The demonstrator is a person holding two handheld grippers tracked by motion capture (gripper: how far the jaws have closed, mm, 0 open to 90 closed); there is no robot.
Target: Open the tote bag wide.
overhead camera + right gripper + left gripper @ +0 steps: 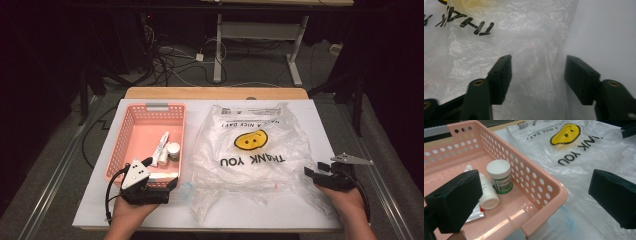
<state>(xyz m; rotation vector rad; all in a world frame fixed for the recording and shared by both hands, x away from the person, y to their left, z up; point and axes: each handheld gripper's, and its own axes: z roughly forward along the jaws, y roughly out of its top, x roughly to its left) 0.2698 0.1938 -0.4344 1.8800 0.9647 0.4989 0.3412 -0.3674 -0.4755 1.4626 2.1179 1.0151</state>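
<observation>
Two grippers, both with jaws spread and holding nothing. My left gripper (172,184) hovers at the near right corner of the perforated pink plastic basket (544,195) — inside it a white-capped jar (500,176) stands beside a lying white bottle (487,195). My right gripper (537,75) straddles the right edge of the crinkled clear plastic bag (250,155), flat on the white table (320,125).
</observation>
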